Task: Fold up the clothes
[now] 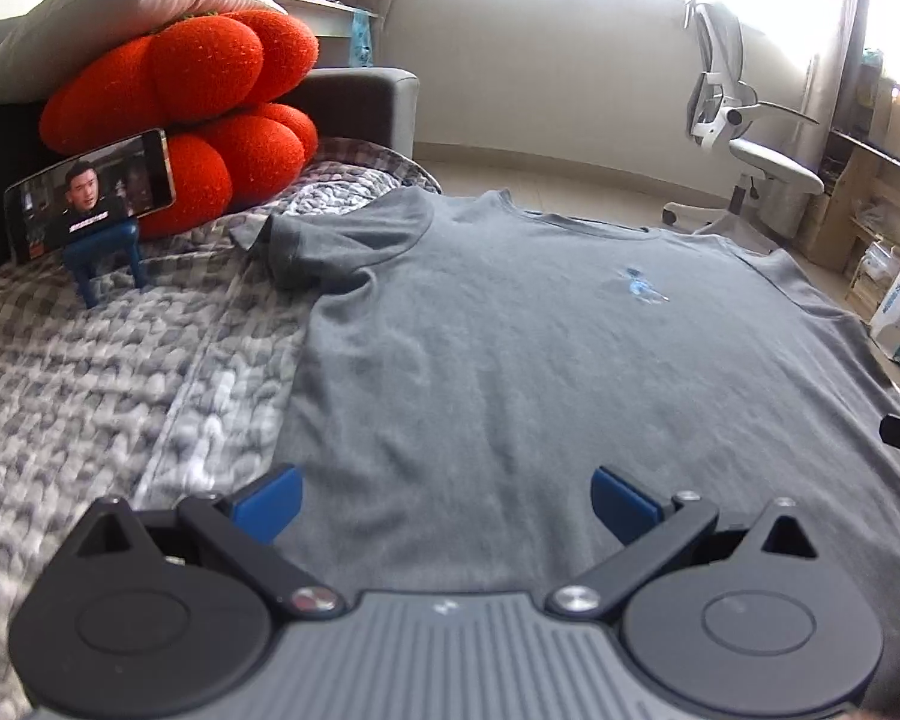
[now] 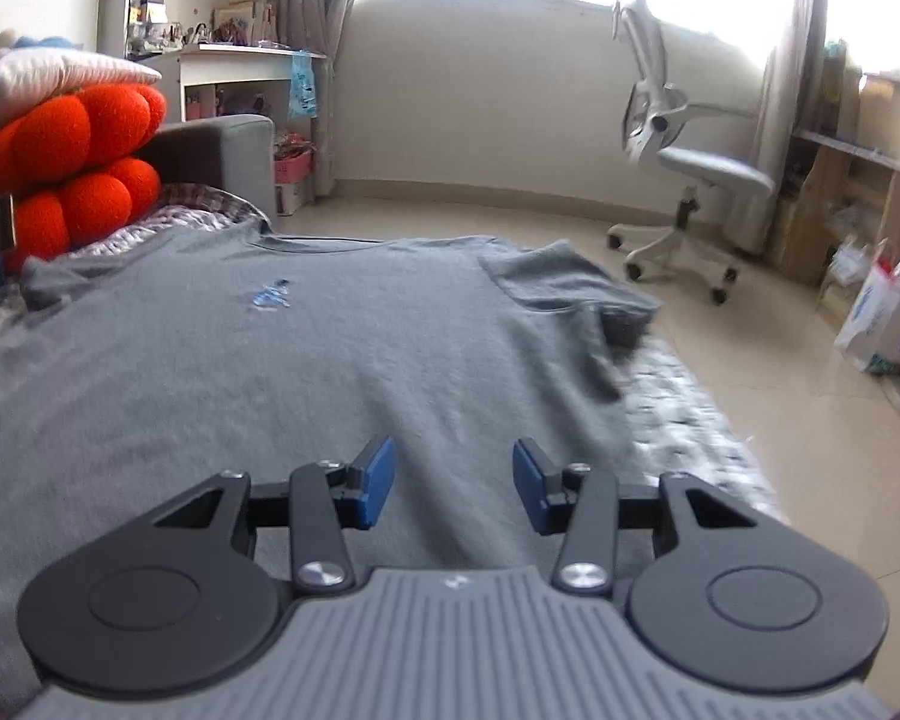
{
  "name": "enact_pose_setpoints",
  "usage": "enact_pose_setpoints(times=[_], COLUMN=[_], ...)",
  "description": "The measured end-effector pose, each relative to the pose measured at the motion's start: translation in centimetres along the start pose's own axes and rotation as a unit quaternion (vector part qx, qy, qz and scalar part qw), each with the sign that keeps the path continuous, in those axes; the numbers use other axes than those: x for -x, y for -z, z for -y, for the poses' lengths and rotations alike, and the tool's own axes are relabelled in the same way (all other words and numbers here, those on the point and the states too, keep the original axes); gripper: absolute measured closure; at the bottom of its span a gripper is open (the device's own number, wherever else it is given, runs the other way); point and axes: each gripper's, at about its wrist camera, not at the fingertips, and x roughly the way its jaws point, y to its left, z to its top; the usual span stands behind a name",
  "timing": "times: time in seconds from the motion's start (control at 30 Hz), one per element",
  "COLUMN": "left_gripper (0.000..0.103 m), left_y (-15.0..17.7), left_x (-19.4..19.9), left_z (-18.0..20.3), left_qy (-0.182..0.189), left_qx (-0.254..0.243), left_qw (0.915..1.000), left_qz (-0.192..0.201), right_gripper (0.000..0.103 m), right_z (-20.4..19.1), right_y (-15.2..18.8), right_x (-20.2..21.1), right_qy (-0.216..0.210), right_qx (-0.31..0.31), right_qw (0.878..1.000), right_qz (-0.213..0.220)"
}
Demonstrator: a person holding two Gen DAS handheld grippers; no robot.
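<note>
1. At the far left of the left wrist view, a phone [image 1: 90, 195] is propped on a small blue stand [image 1: 107, 261], with orange plush cushions [image 1: 186, 96] stacked behind it on the patterned bed cover [image 1: 90, 360].
2. The grey T-shirt [image 1: 510, 348] is laid flat, front up, across the bed cover, neckline away from the cameras and hem nearest them; a small blue emblem [image 1: 639, 288] is seen on the chest.
3. The shirt's sleeve on the picture's left [image 1: 330, 240] is folded inward over the shoulder; the sleeve on the picture's right [image 2: 564, 285] lies near the bed's edge, slightly rumpled.
4. The left gripper [image 1: 444, 504] is held over the hem area with its jaws spread as wide as they go; nothing is between the blue pads.
5. The right gripper [image 2: 453, 489] is held over the hem's right part, jaws partly apart, with no cloth pinched between them.
6. The fabric is judged to be light, soft and limp: it will be expected to sag and crease when lifted, and to drag on the textured cover.
7. A hold is best taken at a seamed edge, at hem corners or shoulder seams, where a doubled layer can be pinched cleanly.
8. At the far right, a white office chair [image 2: 684, 162] stands on the tiled floor, well apart from the bed.
</note>
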Motion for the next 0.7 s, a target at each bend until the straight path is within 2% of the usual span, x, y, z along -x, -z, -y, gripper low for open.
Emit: enact_pose_setpoints(times=[0.13,0.23,0.37,0.5,0.6,0.7], left_gripper=[0.000,0.000,0.000,0.000,0.000,0.000], left_y=[0.7,1.4,1.4,1.5,1.5,1.5], left_x=[-2.2,-1.9,-2.0,-2.0,-2.1,-2.1], left_z=[0.0,-0.1,-0.9,-1.1,-1.1,-1.1], left_qy=[-0.029,-0.029,-0.026,-0.025,-0.026,-0.026], left_qx=[-0.012,-0.028,-0.017,-0.012,-0.013,-0.012], left_qw=[0.9993,0.9992,0.9995,0.9996,0.9996,0.9996], left_qz=[-0.020,-0.006,-0.008,-0.007,-0.005,-0.004], right_gripper=[0.056,0.055,0.055,0.051,0.051,0.051], right_z=[-0.3,1.7,5.3,7.3,7.2,5.6], right_y=[-0.3,-0.8,-2.5,-4.1,-4.9,-5.1], right_x=[-2.9,-4.4,-6.4,-7.8,-7.5,-7.5], right_qy=[-0.017,-0.018,0.047,0.085,0.058,0.038], right_qx=[0.006,-0.030,-0.077,-0.123,-0.144,-0.115], right_qw=[0.999,0.999,0.995,0.987,0.987,0.992], right_qz=[-0.028,-0.032,-0.041,-0.054,-0.040,-0.025])
